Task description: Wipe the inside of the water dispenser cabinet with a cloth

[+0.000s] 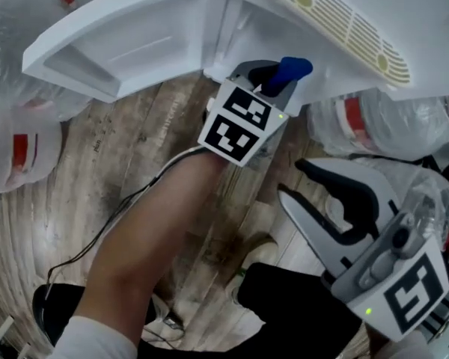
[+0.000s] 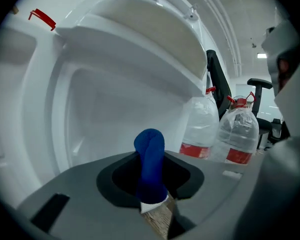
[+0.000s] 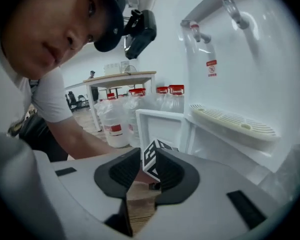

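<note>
The left gripper (image 1: 273, 81) is clamped on a blue cloth (image 2: 150, 156), which sticks up out of the jaws as a rolled nub. In the head view it's right at the mouth of the cabinet (image 2: 105, 109), tucked under the front edge of the dispenser where the door (image 1: 127, 51) hinges. I can't tell whether the cloth is actually touching anything white.

The door is swung wide open to the left, with its inner panel facing up at the camera. That side of the opening is bounded by the door's edge. The drip tray (image 1: 344, 21) juts out above and to the right of the gripper, so there isn't much headroom. From the left gripper view, the inside of the cabinet is a plain white hollow with a rounded lip, and there's free space ahead of the cloth.

The right gripper (image 1: 290, 178) hangs back low on the right, well apart from the cabinet. Its jaws are spread with nothing gripped, and its own view just shows the left gripper's marker cube through the gap.

Wrapped water bottles (image 2: 237, 134) crowd in beside the dispenser on the right, and more sit on the left past the door. The open wooden floor (image 1: 135, 163) is mostly the strip under the person's forearm (image 1: 157, 238).
</note>
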